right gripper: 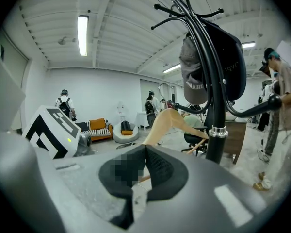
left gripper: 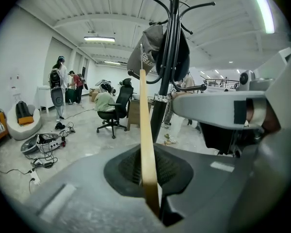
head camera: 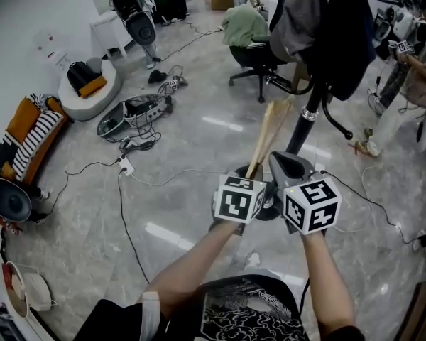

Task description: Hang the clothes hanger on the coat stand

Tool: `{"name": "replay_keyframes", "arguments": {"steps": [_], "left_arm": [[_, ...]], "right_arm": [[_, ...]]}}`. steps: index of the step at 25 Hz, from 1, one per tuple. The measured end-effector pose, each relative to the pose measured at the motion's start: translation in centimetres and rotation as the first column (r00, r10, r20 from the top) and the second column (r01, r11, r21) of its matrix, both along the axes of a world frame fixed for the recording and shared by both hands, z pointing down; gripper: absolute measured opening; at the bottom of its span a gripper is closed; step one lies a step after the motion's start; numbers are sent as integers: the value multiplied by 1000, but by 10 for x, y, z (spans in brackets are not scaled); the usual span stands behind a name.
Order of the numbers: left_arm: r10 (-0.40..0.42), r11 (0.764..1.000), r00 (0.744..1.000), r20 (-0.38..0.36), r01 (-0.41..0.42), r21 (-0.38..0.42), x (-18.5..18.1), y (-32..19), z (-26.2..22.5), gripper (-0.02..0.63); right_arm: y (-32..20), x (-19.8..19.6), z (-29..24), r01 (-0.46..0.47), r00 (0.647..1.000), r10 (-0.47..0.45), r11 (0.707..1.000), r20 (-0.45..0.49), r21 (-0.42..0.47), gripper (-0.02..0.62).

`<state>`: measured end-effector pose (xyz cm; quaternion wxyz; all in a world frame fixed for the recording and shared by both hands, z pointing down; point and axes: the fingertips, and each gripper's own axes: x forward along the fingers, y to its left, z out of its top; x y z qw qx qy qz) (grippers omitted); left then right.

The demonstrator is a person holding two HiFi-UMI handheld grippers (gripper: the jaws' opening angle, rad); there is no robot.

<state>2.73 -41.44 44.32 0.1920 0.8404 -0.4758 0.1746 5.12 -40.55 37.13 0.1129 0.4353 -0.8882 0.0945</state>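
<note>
Beside the coat stand (head camera: 307,119) we hold one gripper in each hand. Our left gripper (left gripper: 153,188) has its fingers pinching the wooden hanger (left gripper: 145,125) by its lower end. The hanger sticks up with its thin side toward us. Its top is near a grey cap (left gripper: 146,50) that hangs on the stand. We cannot tell if the hanger touches the stand. Our right gripper (right gripper: 144,174) has its fingers pressed together with nothing between them. It sits just to the right of the left one. Both are held up over the shiny grey floor (head camera: 192,162). A black cap (right gripper: 231,67) hangs next to the grey one.
</note>
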Motion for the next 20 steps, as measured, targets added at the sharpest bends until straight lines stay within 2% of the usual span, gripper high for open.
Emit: {"name": "replay_keyframes", "arguments": {"steps": [20], "left_arm": [[5,999,1000,25,-4,-32,41,-38,30,11]], "right_arm": [[-34,39,12,-24,1000,24,1000,0,-14,0]]}}
